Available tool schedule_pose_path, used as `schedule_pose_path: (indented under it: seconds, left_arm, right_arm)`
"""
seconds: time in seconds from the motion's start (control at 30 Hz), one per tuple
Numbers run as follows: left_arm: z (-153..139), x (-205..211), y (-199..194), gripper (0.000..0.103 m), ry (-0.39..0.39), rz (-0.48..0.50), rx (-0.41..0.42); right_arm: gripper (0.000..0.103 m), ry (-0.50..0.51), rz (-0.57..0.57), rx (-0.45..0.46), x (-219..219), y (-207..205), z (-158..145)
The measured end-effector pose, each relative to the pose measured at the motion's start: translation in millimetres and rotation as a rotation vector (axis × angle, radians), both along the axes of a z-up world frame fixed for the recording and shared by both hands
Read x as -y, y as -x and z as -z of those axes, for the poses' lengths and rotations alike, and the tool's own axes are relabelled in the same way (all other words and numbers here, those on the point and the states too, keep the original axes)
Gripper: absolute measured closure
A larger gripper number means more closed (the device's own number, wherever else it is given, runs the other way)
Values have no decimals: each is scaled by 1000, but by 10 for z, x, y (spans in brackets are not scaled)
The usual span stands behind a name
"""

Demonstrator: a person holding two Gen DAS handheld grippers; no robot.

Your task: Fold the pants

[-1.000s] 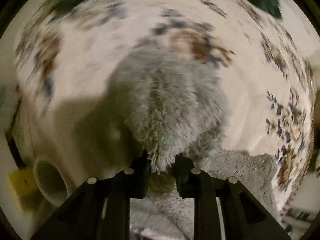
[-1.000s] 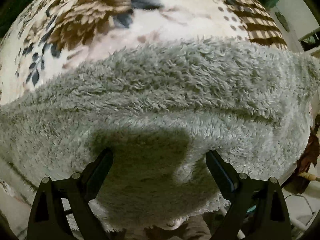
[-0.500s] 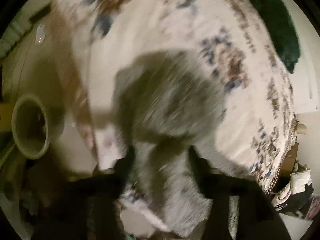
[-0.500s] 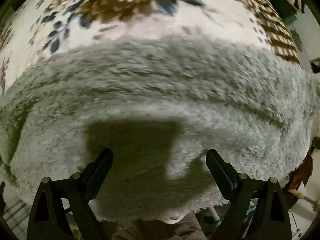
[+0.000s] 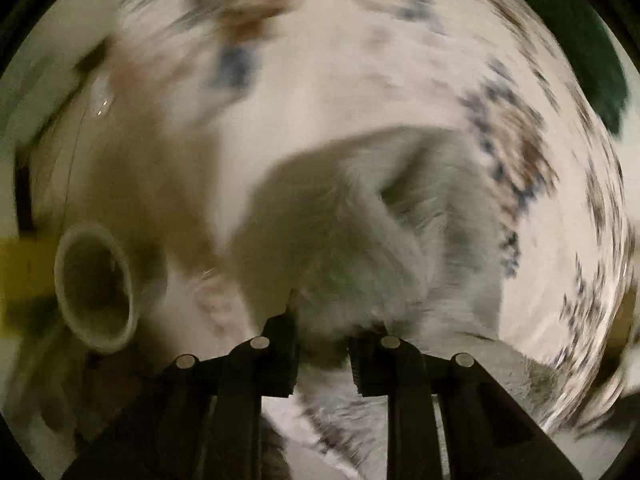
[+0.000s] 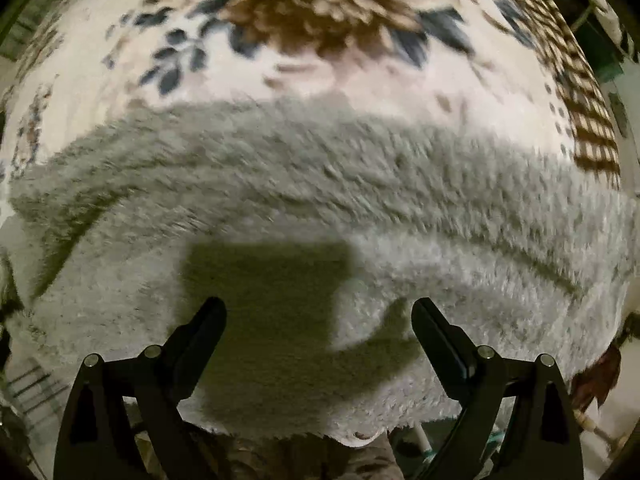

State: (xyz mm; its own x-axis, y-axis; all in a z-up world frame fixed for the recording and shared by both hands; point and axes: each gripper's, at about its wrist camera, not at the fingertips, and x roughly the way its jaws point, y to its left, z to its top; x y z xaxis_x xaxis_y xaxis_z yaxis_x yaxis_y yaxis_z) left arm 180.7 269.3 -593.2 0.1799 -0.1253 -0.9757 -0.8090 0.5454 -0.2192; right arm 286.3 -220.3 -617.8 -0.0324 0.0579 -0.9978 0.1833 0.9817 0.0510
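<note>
The grey fleece pants lie bunched on a floral blanket; the left wrist view is blurred by motion. My left gripper points down at them. Its jaws are closing, and a tuft of the fleece is pinched between the pads. In the right wrist view the pants stretch across the whole picture as a wide grey band. My right gripper hangs over them, open wide, with nothing between its fingers. Its shadow falls on the fleece just ahead of the fingers.
A cream round vessel stands off the blanket's edge at the left, with something yellow beside it. A dark green cloth lies at the far right. The blanket has a checked border; clutter lies beyond the near edge.
The left jaws spread wider around the fleece half a second ago and have narrowed onto it again, while that view swung and rolled. The right gripper drifted across the pants, still open.
</note>
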Motion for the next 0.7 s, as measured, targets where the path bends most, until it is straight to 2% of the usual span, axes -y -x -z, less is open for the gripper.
schedule_pose_path:
  seconds: [0.1,0.3,0.37,0.4,0.43,0.47,0.5,0.53,0.57,0.6,0.63,0.7]
  left_arm:
    - [-132,-26,143,80,52,-50,-2]
    - [-629,373,-138,67,-18,98,27]
    - [-717,520,-308,50,-58,174,14]
    - [-773,602,-388,35,-91,221,13]
    - [-813,645,-432,30,-115,250,10]
    - [-852,661,-440,29,-136,267,11]
    - [-862,665,-458,27,-146,274,12]
    - [-881,678,-489,24,-156,282,24]
    - [-891,681,-505,23,-165,290,33]
    - [-879,690,-531,21,-168,297,33]
    - [-842,686,-586,21,-162,301,31]
    - [-778,667,-683,21,-140,290,44]
  right_arm:
    - [7,-94,-53,24,-186,-207,-112]
    - [7,-344,-227,71,-1031,-825,-416]
    - [7,-400,-301,71,-1386,-1060,-437]
    - [7,-426,-335,50,-1571,-1197,-399]
    - [7,-438,-355,23,-1714,-1258,-346]
    - [10,-447,-369,-8,-1797,-1312,-262]
    - [17,-446,-385,-63,-1967,-1418,-144]
    - [41,-438,-387,-100,-2044,-1447,-65]
    - [74,-434,-387,-129,-2049,-1471,34]
    - [91,-419,-380,-150,-2074,-1475,85]
    - [92,-410,-366,-154,-1975,-1385,113]
    - [94,-407,-323,-74,-1879,-1415,-2]
